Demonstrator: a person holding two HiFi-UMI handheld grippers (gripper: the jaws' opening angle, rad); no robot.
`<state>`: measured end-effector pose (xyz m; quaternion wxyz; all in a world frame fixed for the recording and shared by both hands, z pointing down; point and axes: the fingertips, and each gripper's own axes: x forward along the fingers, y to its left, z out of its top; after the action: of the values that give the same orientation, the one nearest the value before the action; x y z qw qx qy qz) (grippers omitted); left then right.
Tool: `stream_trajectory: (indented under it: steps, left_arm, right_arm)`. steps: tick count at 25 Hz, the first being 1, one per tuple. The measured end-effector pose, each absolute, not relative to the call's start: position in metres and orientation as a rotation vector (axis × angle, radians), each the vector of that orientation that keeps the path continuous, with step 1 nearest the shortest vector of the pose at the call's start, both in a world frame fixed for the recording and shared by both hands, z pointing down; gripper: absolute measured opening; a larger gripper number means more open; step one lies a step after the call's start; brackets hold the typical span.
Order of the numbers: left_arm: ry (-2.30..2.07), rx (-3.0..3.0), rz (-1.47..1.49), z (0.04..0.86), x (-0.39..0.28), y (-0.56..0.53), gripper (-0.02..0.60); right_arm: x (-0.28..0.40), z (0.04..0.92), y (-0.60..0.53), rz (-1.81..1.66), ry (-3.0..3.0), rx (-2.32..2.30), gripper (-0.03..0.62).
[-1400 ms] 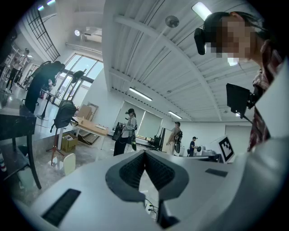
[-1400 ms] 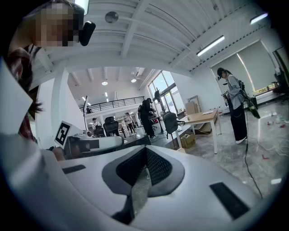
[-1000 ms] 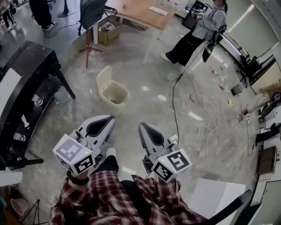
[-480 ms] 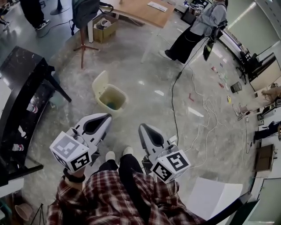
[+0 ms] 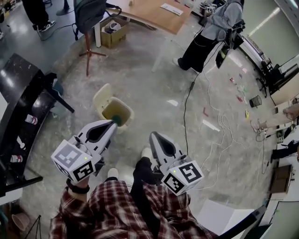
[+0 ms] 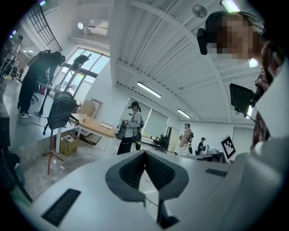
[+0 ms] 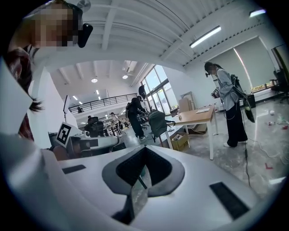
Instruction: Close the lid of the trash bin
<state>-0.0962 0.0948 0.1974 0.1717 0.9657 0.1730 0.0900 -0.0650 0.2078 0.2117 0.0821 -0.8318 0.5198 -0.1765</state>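
In the head view a cream trash bin point(image 5: 124, 111) stands on the grey floor with its lid point(image 5: 101, 97) tipped up and back at its far-left side, so the inside shows. My left gripper point(image 5: 112, 123) is held low, its tips just in front of the bin's near edge, shut with nothing in it. To its right my right gripper point(image 5: 152, 135) is also shut and empty, well clear of the bin. In the left gripper view the left gripper point(image 6: 144, 152) points out over the room, as does the right gripper point(image 7: 145, 148) in its own view. Neither gripper view shows the bin.
A black shelf unit point(image 5: 21, 91) runs along the left. Farther back stand a stand with a hung backpack point(image 5: 89, 14), a cardboard box point(image 5: 112, 31) and a wooden table point(image 5: 149, 11). A person point(image 5: 210, 32) stands at the back right. A black cable point(image 5: 186, 112) trails across the floor.
I have stepped closer: the bin has slid down and left in the head view, now just ahead of the left gripper's tips. Both grippers keep the same pose and stay shut.
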Motion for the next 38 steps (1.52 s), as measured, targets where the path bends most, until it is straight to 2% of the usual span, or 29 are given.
stream_trajectory:
  steps: [9, 15, 26, 38]
  left_arm:
    - [0.233, 2.746, 0.128, 0.180, 0.024, 0.117, 0.011]
    - [0.072, 2.758, 0.134, 0.185, 0.071, 0.140, 0.011]
    - [-0.278, 2.674, 0.184, 0.218, 0.055, 0.093, 0.011]
    - [-0.530, 2.653, 0.041, 0.211, 0.036, -0.023, 0.011]
  right_arm:
    - [0.048, 0.196, 0.224, -0.536, 1.883, -2.350, 0.012]
    - [0.099, 0.198, 0.235, -0.550, 2.064, -2.217, 0.012]
    - [0.128, 0.230, 0.166, -0.702, 2.293, -1.961, 0.012]
    - [0.121, 0.224, 0.040, -0.666, 2.553, -1.813, 0.012]
